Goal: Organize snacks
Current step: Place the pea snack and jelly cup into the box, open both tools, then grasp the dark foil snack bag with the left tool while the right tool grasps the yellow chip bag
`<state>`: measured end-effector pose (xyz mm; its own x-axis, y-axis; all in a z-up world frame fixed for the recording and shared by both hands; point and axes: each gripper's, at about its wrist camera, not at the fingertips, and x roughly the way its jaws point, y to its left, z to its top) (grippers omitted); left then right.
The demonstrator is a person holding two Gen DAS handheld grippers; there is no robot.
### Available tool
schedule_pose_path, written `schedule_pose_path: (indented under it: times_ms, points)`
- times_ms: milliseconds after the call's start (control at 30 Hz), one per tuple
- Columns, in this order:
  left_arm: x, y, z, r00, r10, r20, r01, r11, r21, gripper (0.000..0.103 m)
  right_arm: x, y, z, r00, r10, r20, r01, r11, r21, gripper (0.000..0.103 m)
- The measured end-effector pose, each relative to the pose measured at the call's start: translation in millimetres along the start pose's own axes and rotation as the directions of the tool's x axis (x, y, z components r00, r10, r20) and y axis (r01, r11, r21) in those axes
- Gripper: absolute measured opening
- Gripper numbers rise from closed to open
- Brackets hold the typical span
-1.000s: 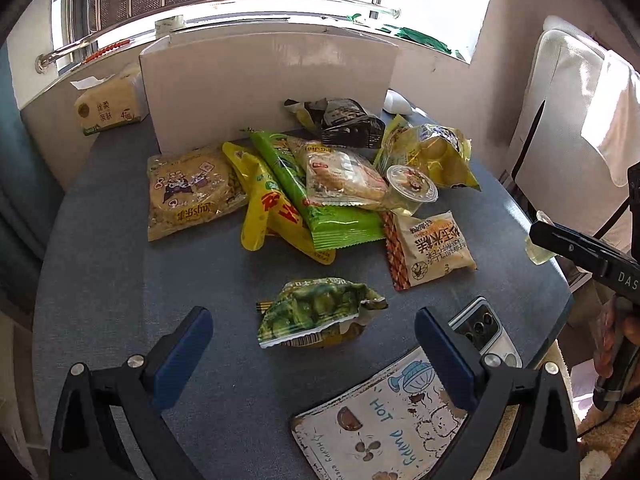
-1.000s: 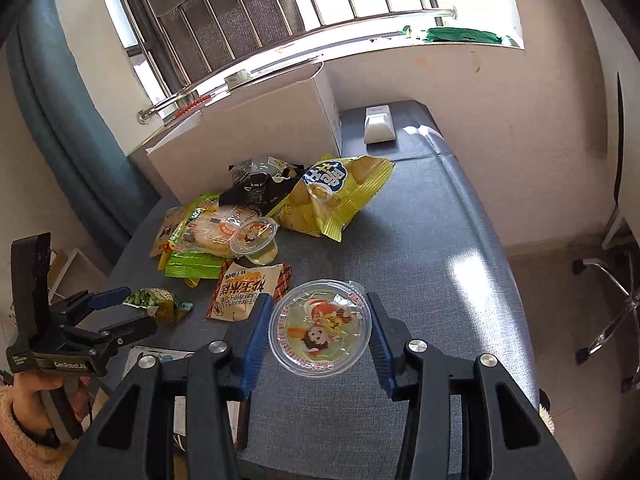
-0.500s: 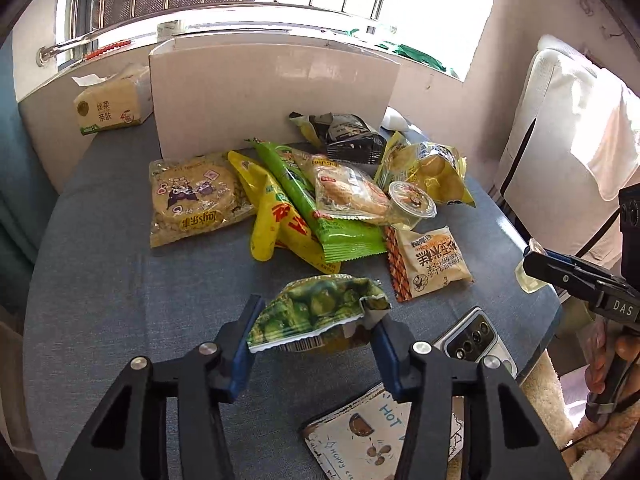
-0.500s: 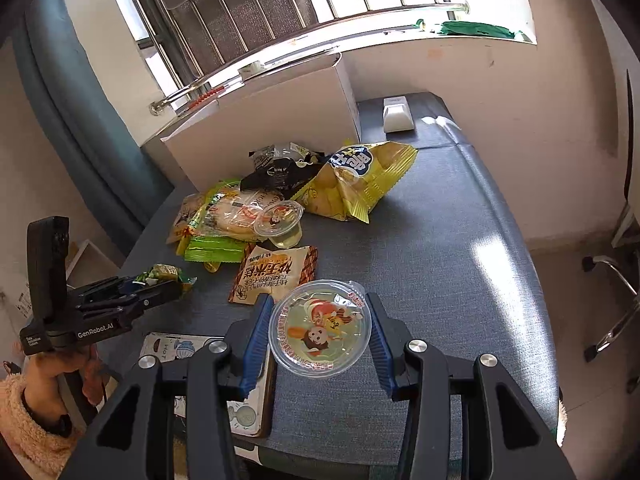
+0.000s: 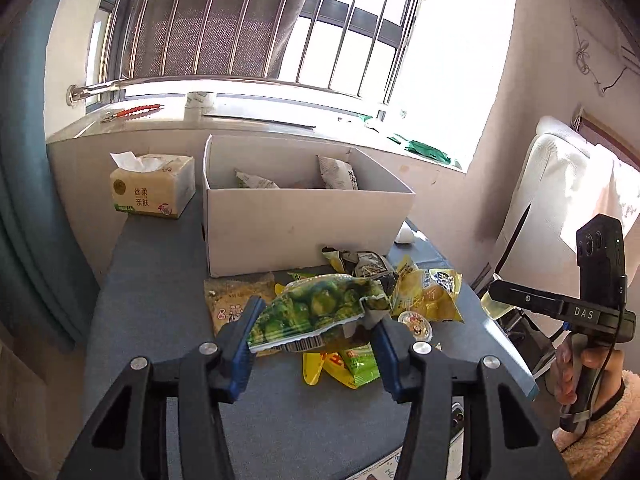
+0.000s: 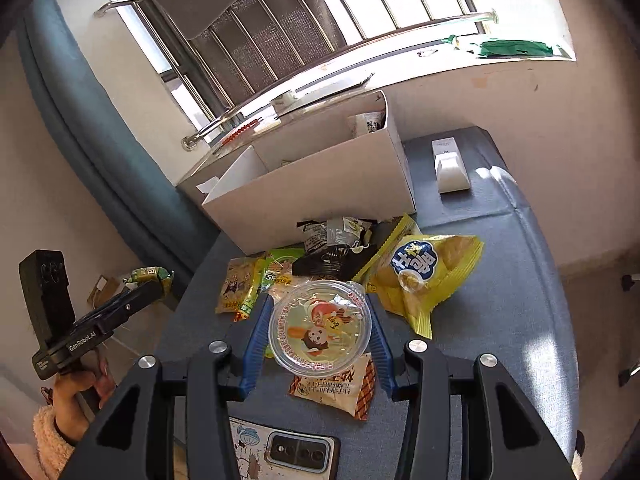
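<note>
My left gripper [image 5: 314, 330] is shut on a green pea snack bag [image 5: 316, 312] and holds it in the air above the snack pile, in front of the white cardboard box [image 5: 304, 220]. My right gripper [image 6: 318, 330] is shut on a clear jelly cup [image 6: 318, 328] with a cartoon lid, held above the table. The box [image 6: 320, 192] is open on top with a few packets inside. Loose snacks lie before it: a yellow chip bag [image 6: 424, 276], a black packet [image 6: 336, 248], a biscuit packet [image 6: 340, 388].
A tissue pack [image 5: 152, 190] stands left of the box. A small white object [image 6: 450, 166] lies right of the box. A phone [image 6: 300, 454] and a cartoon card [image 6: 250, 454] lie at the table's near edge. A white chair [image 5: 568, 200] stands to the right.
My left gripper closed on the green pea bag and lifted it off the table toward the box. My right gripper rose and moved toward the box with the jelly cup still held.
</note>
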<state>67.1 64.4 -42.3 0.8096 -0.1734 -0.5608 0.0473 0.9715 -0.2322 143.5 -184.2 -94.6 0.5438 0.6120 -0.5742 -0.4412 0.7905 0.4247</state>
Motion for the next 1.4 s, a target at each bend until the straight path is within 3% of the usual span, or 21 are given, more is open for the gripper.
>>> schedule_pose_path:
  times_ms: [200,300,533,667,700,733,767,933,1133,1400]
  points:
    - [34,9,71,0.999,0.014,0.05,-0.015,0.999,0.032,0.055,22,29,90,0.997,-0.017,0.072,0.024,0.995,-0.098,0.05]
    - [60,21,108,0.998,0.016,0.053,-0.016,1.0,0.0,0.055,53,33,129,0.995,-0.075,0.068,0.082,0.991,-0.104,0.05]
    - [131,52,149,0.998,0.049,-0.051,-0.05,0.998,-0.032,0.055,126,26,185,0.985,-0.172,0.009,0.171,0.974,-0.15,0.05]
    - [145,59,151,0.991,0.106,-0.084,-0.109,0.994,-0.03,0.06,141,17,192,0.978,-0.208,-0.012,0.204,0.968,-0.147,0.052]
    - [148,62,152,0.988,0.118,-0.095,-0.122,0.992,-0.038,0.067,143,14,193,0.976,-0.219,-0.015,0.215,0.966,-0.144,0.068]
    - [150,65,152,0.986,0.128,-0.111,-0.134,0.989,-0.053,0.096,144,11,194,0.976,-0.217,-0.021,0.212,0.968,-0.135,0.099]
    - [150,67,152,0.984,0.13,-0.118,-0.139,0.988,-0.07,0.103,143,9,193,0.979,-0.205,-0.018,0.201,0.972,-0.121,0.103]
    - [147,62,150,0.977,0.169,-0.13,-0.174,0.984,-0.024,0.103,130,3,188,0.979,-0.202,0.039,0.204,0.976,-0.078,0.103]
    - [126,55,139,0.983,0.163,-0.089,-0.165,0.986,-0.017,0.103,111,9,181,0.977,-0.202,0.066,0.207,0.974,-0.087,0.103]
    - [69,26,86,0.991,0.131,0.0,-0.131,0.989,0.07,0.103,53,18,116,0.987,-0.121,0.108,0.137,0.979,-0.151,0.103]
